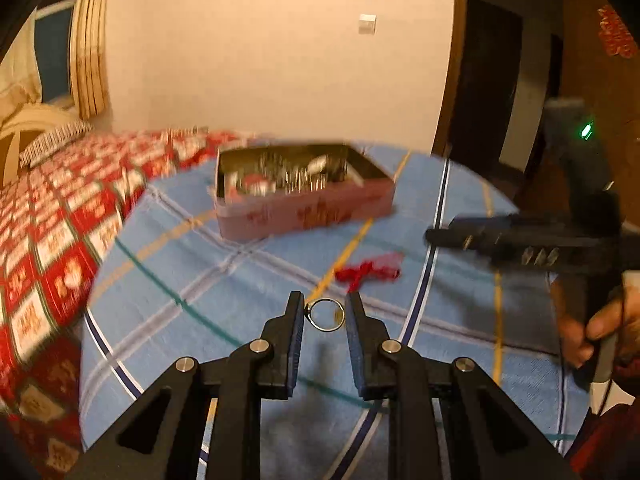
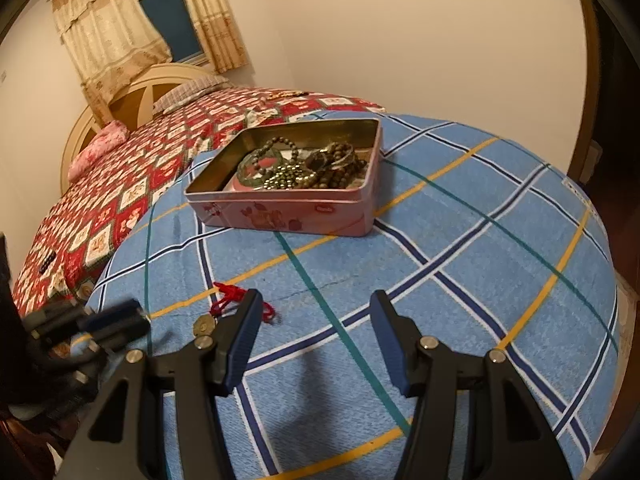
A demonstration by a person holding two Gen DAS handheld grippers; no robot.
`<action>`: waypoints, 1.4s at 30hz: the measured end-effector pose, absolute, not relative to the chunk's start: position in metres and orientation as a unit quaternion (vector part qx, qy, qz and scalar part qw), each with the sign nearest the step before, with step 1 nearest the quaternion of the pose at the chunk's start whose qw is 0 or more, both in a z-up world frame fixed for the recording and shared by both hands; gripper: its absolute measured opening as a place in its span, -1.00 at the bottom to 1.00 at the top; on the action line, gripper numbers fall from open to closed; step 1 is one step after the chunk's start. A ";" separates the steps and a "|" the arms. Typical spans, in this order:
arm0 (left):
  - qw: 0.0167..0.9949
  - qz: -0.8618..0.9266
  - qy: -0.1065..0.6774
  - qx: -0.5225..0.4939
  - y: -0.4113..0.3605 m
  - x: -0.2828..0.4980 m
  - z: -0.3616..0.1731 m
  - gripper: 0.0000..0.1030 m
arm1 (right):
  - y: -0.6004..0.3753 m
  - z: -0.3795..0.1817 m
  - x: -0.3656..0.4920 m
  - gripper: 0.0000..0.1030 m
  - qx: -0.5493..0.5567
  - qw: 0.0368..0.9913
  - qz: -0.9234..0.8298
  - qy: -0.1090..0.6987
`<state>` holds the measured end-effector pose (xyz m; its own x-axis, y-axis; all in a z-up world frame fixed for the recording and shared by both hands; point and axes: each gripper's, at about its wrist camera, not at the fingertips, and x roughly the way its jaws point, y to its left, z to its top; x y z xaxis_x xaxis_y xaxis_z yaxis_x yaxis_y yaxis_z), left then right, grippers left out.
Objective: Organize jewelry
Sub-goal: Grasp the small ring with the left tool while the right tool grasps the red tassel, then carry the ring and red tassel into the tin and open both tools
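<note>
A silver ring (image 1: 327, 315) sits between the tips of my left gripper (image 1: 323, 312), whose jaws press on its two sides; the view is blurred. A red cord pendant (image 1: 369, 270) lies on the blue plaid cloth (image 1: 200, 280) just beyond; in the right wrist view the red cord (image 2: 228, 298) has a bronze coin (image 2: 203, 325) on it. A pink tin (image 2: 288, 212) holds several bead bracelets (image 2: 304, 168). My right gripper (image 2: 316, 320) is open and empty above the cloth, and also shows in the left wrist view (image 1: 452, 238).
A bed with a red patterned quilt (image 2: 120, 200) lies to the left behind the blue cloth. A wall, a curtained window (image 2: 168, 12) and a wooden door frame (image 1: 452, 80) stand behind.
</note>
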<state>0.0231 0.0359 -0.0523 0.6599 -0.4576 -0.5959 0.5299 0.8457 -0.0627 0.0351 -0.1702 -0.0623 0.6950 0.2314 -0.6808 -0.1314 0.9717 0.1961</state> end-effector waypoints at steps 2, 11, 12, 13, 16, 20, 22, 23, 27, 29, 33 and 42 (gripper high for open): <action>0.915 -0.267 0.296 0.056 0.039 0.025 -0.045 -0.60 | -0.164 -0.060 0.038 0.15 0.051 0.918 0.112 0.378; 0.925 -0.251 0.280 0.048 0.047 0.033 -0.029 -0.60 | -0.114 -0.072 0.073 0.15 -0.029 0.896 0.189 0.402; 0.926 -0.250 0.279 0.049 0.047 0.032 -0.030 -0.60 | -0.108 -0.077 0.076 0.14 -0.037 0.889 0.198 0.411; 0.926 -0.248 0.279 0.050 0.047 0.032 -0.029 -0.60 | -0.103 -0.083 0.079 0.14 -0.049 0.884 0.199 0.421; 0.926 -0.248 0.279 0.048 0.048 0.032 -0.029 -0.60 | -0.096 -0.093 0.080 -0.29 -0.066 0.878 0.195 0.433; 0.926 -0.251 0.280 0.044 0.048 0.034 -0.030 -0.60 | -0.105 -0.092 0.078 -0.84 -0.051 0.872 0.190 0.448; 0.925 -0.252 0.280 0.043 0.046 0.035 -0.031 -0.60 | -0.116 -0.087 0.074 -0.84 -0.032 0.878 0.179 0.443; 0.925 -0.251 0.280 0.042 0.046 0.035 -0.031 -0.60 | -0.121 -0.083 0.072 -0.84 -0.018 0.882 0.179 0.436; 0.925 -0.255 0.279 0.031 0.044 0.040 -0.028 -0.60 | -0.147 -0.058 0.063 -0.84 0.059 0.895 0.180 0.403; 0.926 -0.257 0.277 0.028 0.043 0.043 -0.024 -0.60 | -0.154 -0.045 0.060 -0.84 0.077 0.902 0.177 0.386; 0.928 -0.262 0.265 0.022 0.039 0.049 -0.013 -0.60 | -0.160 -0.024 0.058 -0.84 0.094 0.913 0.170 0.358; 0.936 -0.262 0.232 0.029 0.025 0.063 0.016 -0.60 | -0.168 0.020 0.066 -0.84 0.099 0.933 0.167 0.302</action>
